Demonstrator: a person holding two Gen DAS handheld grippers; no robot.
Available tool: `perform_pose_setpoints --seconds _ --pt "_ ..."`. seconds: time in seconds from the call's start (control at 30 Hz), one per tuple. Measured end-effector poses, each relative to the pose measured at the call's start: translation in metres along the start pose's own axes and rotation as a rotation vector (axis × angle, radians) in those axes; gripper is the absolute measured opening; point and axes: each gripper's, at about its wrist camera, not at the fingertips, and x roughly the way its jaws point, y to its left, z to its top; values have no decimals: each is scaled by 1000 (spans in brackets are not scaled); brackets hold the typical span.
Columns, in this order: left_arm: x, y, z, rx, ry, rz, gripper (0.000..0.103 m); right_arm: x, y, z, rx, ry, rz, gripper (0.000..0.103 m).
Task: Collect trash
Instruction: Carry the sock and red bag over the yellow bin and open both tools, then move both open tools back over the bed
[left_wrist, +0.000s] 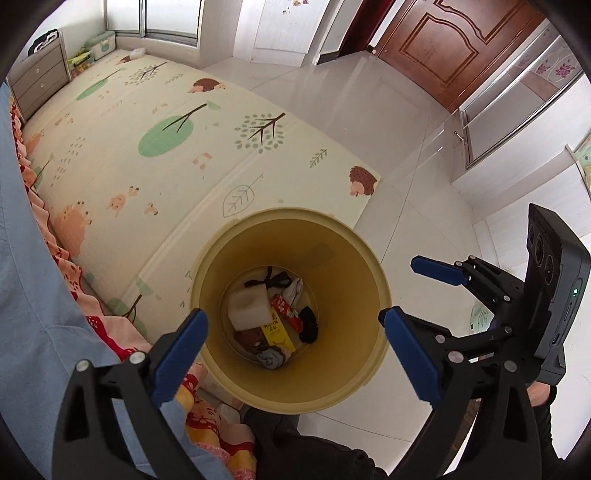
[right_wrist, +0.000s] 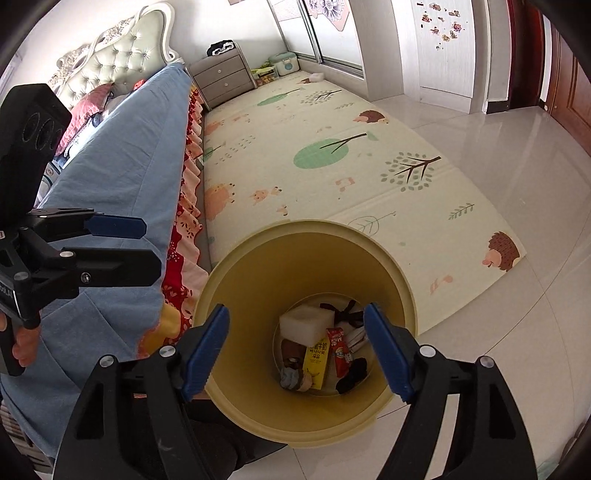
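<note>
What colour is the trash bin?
Pale yellow bin, inside and out; clearest in the right wrist view.

Play mat (left_wrist: 155, 147) beside bed (right_wrist: 122, 155), perhaps touching.

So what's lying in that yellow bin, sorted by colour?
In the bin, as far as can be made out:
White: 2, foam block, crumpled wrapper
Yellow: 1, carton
Red: 1, packet
Black: 2, ribbon, sock
Brown or grey scraps: 2
Total: 8
</note>
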Motion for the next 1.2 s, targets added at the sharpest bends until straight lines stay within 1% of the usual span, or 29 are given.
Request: perform_pose_setpoints --seconds 0.3,0.63,0.83,0.97,1.1,1.17,1.2 --pt "-10 -4 -3 1 -26 -11 96 -13 8 3 -18 -22 -4 73" --pt "-38 -9 -10 9 -79 -23 96 -38 27 10 -51 -61 -24 72" --pt "-68 -10 -17 4 -145 -24 96 -59 44 18 -79 -95 -46 72" --pt "-96 -7 -24 -3 -201 -24 96 -77 62 24 -112 -132 -52 72" --pt "-133 2 -39 -18 -290 8 96 -96 90 27 -166 -196 -44 72" --pt "-155 9 -50 -24 -348 46 96 -106 110 26 -218 -251 -10 73" --pt "-167 12 -57 -26 -379 70 96 -110 119 26 -240 -273 2 75"
